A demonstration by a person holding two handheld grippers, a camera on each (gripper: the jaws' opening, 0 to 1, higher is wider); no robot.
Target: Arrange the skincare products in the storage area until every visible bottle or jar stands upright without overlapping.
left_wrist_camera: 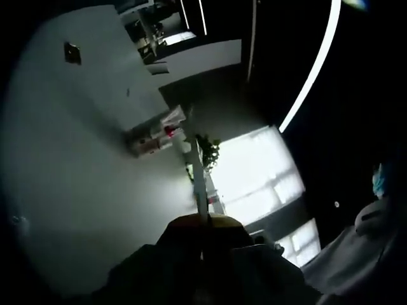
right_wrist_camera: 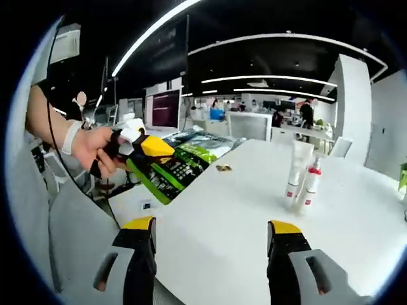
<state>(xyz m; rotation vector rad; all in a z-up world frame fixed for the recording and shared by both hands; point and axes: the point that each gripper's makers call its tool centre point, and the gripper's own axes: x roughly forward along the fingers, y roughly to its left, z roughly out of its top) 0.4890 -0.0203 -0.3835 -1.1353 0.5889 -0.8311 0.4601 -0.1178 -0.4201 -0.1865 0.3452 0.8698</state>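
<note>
Two skincare products stand upright side by side on the white table (right_wrist_camera: 210,210): a tall white tube (right_wrist_camera: 297,170) and, touching or nearly touching it, a white spray bottle with a red label (right_wrist_camera: 310,185). My right gripper (right_wrist_camera: 211,225) hangs open over the table's near part, well short of them, with nothing between its yellow-tipped fingers (right_wrist_camera: 140,223). A hand holds my left gripper (right_wrist_camera: 149,147) off the table's left edge. In the left gripper view, that gripper (left_wrist_camera: 203,222) points up at a wall and ceiling, its dark jaws closed together.
Green and silver packets (right_wrist_camera: 187,159) lie at the table's far left, with a small dark scrap (right_wrist_camera: 222,168) beside them. Desks, monitors and people fill the room behind. A potted plant (left_wrist_camera: 208,152) and bright windows (left_wrist_camera: 261,171) lie ahead of the left gripper.
</note>
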